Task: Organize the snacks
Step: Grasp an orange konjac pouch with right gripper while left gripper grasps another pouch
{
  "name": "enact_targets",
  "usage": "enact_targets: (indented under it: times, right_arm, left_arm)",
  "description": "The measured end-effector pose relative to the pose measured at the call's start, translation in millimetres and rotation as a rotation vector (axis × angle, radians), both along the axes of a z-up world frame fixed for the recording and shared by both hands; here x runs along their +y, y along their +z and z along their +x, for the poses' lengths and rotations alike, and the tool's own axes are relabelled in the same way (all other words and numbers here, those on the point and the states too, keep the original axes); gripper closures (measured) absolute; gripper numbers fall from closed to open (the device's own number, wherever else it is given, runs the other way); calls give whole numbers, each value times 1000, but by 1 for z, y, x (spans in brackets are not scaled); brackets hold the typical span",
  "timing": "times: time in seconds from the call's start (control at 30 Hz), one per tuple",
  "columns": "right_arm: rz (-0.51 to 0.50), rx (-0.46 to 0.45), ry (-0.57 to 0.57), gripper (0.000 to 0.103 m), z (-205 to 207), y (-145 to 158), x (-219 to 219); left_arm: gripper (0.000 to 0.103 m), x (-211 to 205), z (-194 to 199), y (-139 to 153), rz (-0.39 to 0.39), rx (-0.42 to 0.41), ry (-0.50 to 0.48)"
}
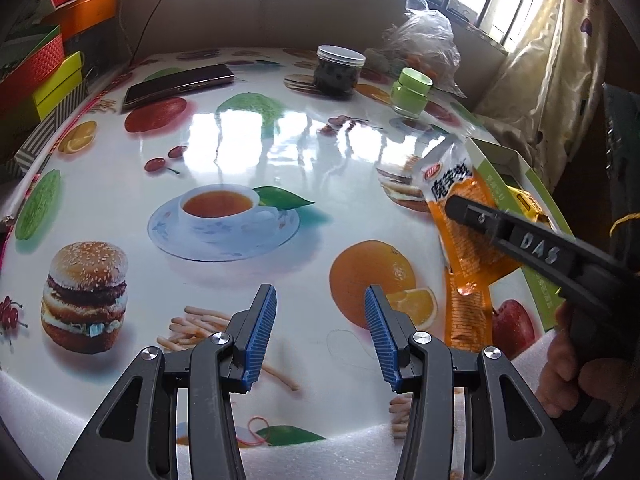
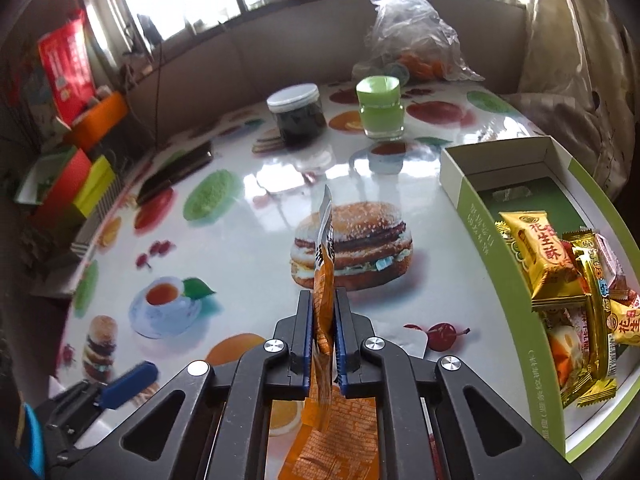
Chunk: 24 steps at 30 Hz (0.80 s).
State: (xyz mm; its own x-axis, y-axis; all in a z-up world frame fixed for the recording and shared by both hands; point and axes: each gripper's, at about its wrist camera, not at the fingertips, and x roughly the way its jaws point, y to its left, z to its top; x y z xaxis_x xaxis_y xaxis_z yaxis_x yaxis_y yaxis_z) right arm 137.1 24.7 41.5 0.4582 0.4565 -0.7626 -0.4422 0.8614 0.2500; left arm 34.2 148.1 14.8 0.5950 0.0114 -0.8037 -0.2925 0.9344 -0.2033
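Observation:
My right gripper (image 2: pixel 323 320) is shut on an orange snack packet (image 2: pixel 323 276) and holds it edge-up above the table; the left wrist view shows the same packet (image 1: pixel 460 204) lifted beside the box. A second orange packet (image 1: pixel 468 312) lies flat on the table below it, also seen under the right gripper (image 2: pixel 340 432). A green-and-white open box (image 2: pixel 476 224) at the right holds several yellow and gold wrapped snacks (image 2: pixel 548 260). My left gripper (image 1: pixel 320 304) is open and empty, low over the table's near edge, left of the packets.
A dark jar with a white lid (image 2: pixel 298 116), a green jar (image 2: pixel 380 108) and a clear plastic bag (image 2: pixel 412 36) stand at the far side. A dark flat case (image 1: pixel 180 84) lies at the far left. Coloured boxes (image 1: pixel 44 72) are stacked beyond the left edge.

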Motion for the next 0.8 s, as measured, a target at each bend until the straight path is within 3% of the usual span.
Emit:
enact_targets:
  times: [0.47, 0.6, 0.8]
  right_arm:
    - [64, -42, -56, 94, -4, 32, -54]
    - [65, -53, -70, 94, -6, 36, -69]
    - [83, -54, -98, 94, -7, 39, -89]
  left_arm:
    - [55, -46, 21, -4, -30, 28, -135]
    - [44, -62, 29, -5, -42, 34, -188]
    - [44, -79, 40, -6, -25, 57, -223]
